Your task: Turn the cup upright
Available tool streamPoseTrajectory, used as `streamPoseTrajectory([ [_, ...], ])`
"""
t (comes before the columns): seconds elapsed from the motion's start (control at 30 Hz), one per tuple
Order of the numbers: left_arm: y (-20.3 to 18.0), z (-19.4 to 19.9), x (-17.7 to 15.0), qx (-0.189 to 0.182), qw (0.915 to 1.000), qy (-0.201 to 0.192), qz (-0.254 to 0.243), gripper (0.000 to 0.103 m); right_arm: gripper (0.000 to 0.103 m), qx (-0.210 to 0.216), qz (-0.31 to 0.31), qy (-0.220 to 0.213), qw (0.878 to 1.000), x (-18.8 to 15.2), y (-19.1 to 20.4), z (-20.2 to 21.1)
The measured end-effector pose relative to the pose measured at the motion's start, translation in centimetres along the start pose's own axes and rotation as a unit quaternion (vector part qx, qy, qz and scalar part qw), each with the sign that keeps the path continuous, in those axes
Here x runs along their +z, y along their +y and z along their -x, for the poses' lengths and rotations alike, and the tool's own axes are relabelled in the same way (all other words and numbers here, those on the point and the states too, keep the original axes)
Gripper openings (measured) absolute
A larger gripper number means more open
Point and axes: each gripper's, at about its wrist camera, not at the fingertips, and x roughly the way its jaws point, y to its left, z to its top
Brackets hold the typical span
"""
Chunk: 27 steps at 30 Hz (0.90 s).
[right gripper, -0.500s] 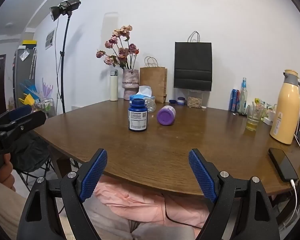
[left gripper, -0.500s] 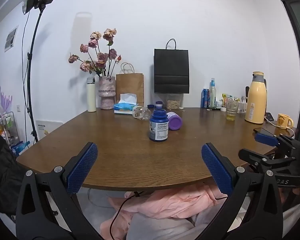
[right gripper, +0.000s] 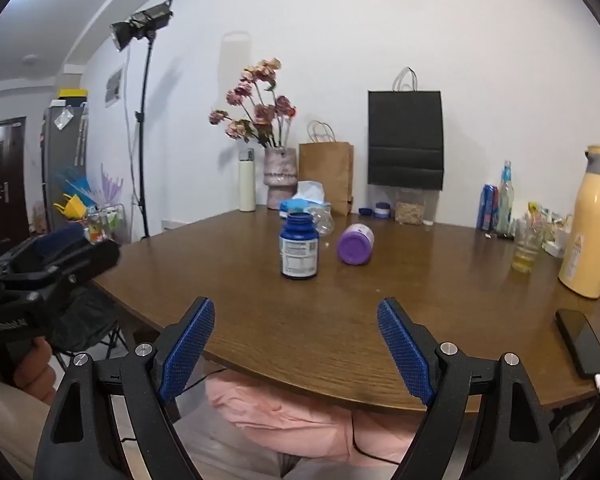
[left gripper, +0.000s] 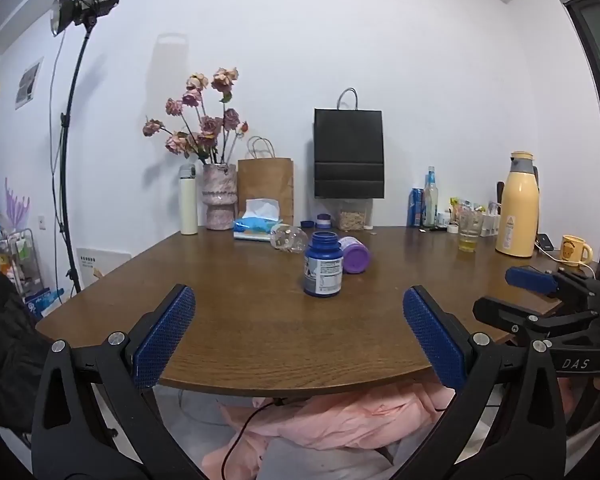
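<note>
A purple cup (left gripper: 355, 255) lies on its side on the brown table (left gripper: 240, 320), just right of and behind an upright dark blue bottle (left gripper: 323, 265). Both show in the right wrist view too, the purple cup (right gripper: 355, 245) and the blue bottle (right gripper: 299, 246). My left gripper (left gripper: 299, 336) is open and empty at the table's near edge, well short of them. My right gripper (right gripper: 296, 348) is open and empty at the near edge as well; it shows at the right of the left wrist view (left gripper: 540, 284).
A clear plastic bottle (left gripper: 288, 237) lies on its side behind the blue one. At the back stand a flower vase (left gripper: 219, 196), tissue pack (left gripper: 258, 222), paper bags, cans, and a glass (left gripper: 469, 232). A yellow thermos (left gripper: 518, 210), mug (left gripper: 576, 249) and phone (right gripper: 582, 342) are at the right.
Both grippers stay open and nearly in place. The views have shifted only slightly; the objects on the table have not moved.
</note>
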Motion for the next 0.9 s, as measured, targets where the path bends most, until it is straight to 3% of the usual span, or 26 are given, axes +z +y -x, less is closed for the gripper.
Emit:
streamPoseTrajectory([
  [0.43, 1.0, -1.4, -0.5, 0.017, 0.9998, -0.001, 0.013, 0.103, 0.088, -0.013, -0.012, 0.017, 1.0, 0.1, -0.3, -0.3],
  [0.6, 2.2, -1.1, -0.3, 0.025, 0.9993, -0.001, 0.027, 0.103, 0.088, -0.009, 0.002, 0.003, 1.0, -0.1, 0.6, 0.0],
  [0.9, 1.3, -1.7, 0.0, 0.027, 0.9996, -0.003, 0.013, 0.103, 0.088, -0.012, 0.004, 0.002, 1.0, 0.0, 0.2, 0.0],
])
